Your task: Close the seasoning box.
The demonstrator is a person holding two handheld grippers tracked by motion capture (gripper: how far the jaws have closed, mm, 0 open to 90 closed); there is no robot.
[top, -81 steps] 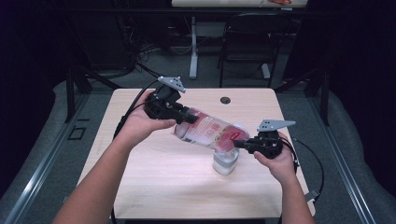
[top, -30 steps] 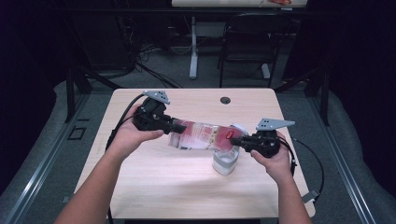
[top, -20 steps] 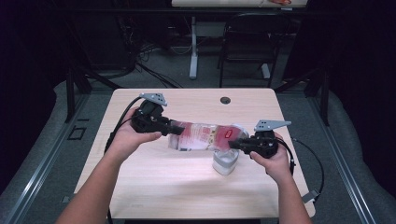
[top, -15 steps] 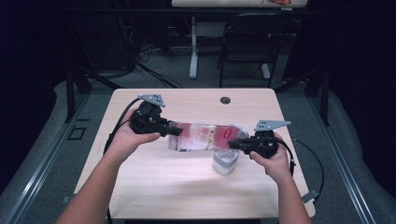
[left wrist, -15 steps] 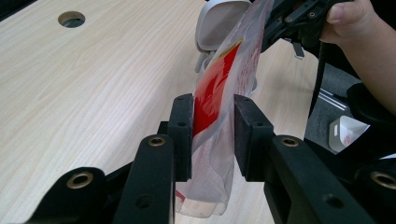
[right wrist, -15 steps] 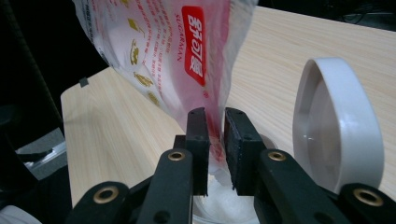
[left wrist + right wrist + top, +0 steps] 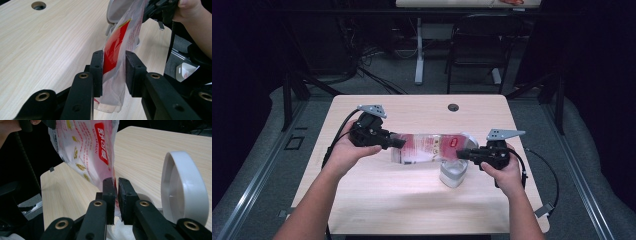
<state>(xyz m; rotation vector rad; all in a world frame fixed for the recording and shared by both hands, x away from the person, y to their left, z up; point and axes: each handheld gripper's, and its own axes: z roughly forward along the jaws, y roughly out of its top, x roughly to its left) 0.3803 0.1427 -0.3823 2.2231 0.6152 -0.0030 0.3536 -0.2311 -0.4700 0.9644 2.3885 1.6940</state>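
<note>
A clear plastic bag [image 7: 427, 147] with red print is stretched level between both grippers above the wooden table [image 7: 377, 195]. My left gripper [image 7: 398, 143] is shut on its left end; in the left gripper view [image 7: 114, 73] the bag [image 7: 117, 45] runs between the jaws. My right gripper [image 7: 460, 154] is shut on the right end, and in the right gripper view [image 7: 116, 195] the bag [image 7: 87, 145] rises from the pinched jaws. A white container [image 7: 453, 172] stands under the bag's right end, its round lid [image 7: 185, 187] open.
A round cable hole [image 7: 453, 107] lies near the table's far edge. Cables trail off both table sides. A chair [image 7: 477, 50] and desk legs stand on the floor beyond the table.
The left gripper has moved left and down with its end of the bag, so the tilted bag now hangs level and taut. The right gripper has barely shifted.
</note>
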